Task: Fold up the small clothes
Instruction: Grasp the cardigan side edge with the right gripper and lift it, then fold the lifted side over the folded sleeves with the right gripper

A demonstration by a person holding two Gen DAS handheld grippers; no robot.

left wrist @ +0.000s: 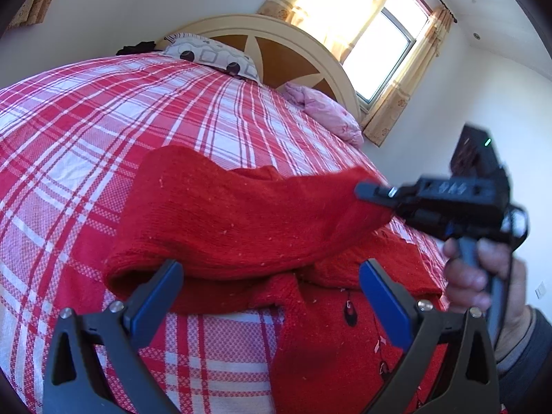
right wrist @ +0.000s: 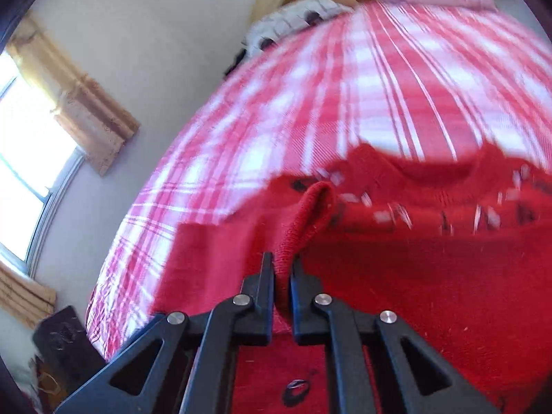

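Observation:
A small red knitted sweater point(left wrist: 241, 214) with dark and white pattern marks lies on the red-and-white checked bed cover point(left wrist: 103, 138). My left gripper point(left wrist: 272, 276) is open, its blue-padded fingers spread just in front of the sweater's folded edge, holding nothing. My right gripper point(left wrist: 365, 191) comes in from the right in the left wrist view, shut on the sweater's edge, lifting a flap of it over the rest. In the right wrist view the right gripper point(right wrist: 283, 265) pinches a ribbed red fold of the sweater point(right wrist: 414, 276); that view is motion-blurred.
A patterned pillow point(left wrist: 210, 55) and a pink folded cloth point(left wrist: 327, 114) lie at the head of the bed, by the cream headboard point(left wrist: 293, 45). A curtained window point(left wrist: 379, 45) is behind. A dark object point(right wrist: 65, 341) stands beside the bed.

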